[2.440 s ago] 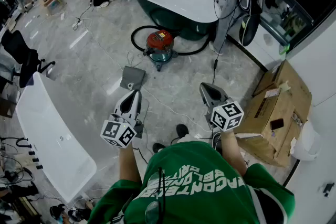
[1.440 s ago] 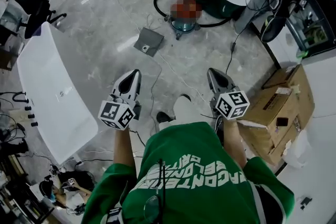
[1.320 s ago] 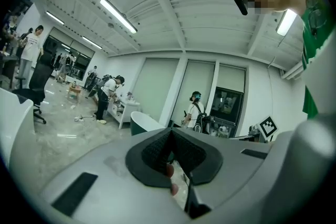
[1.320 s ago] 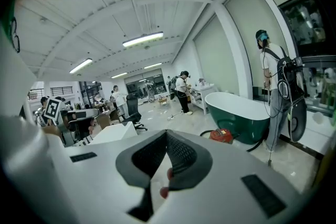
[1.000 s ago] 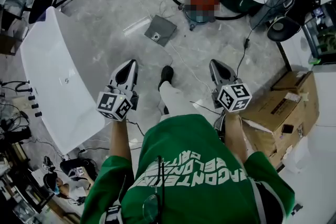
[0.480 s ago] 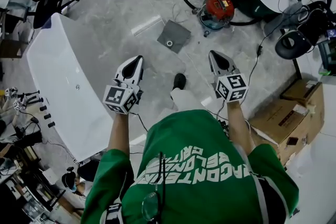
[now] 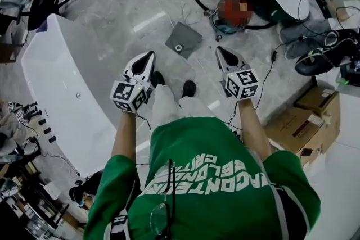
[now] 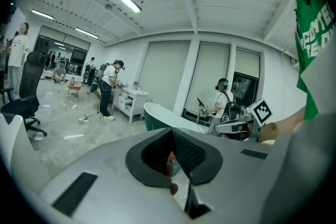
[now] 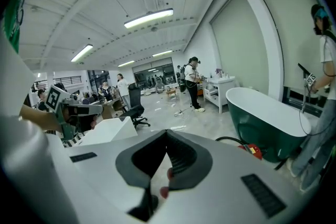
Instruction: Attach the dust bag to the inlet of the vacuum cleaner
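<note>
Since the left gripper (image 7: 147, 58) and right gripper (image 7: 221, 51) are hanging closed and empty, one should be opening before it reaches the dust bag (image 7: 183, 40).

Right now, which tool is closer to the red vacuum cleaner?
Right. In the head view the right tool is below the vacuum cleaner; the left tool is farther, lower left.

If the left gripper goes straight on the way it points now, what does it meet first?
Nothing close: the left gripper points out over the floor. Its own view looks toward the red vacuum cleaner, so it would probably meet floor near it first; depth is unclear.
</note>
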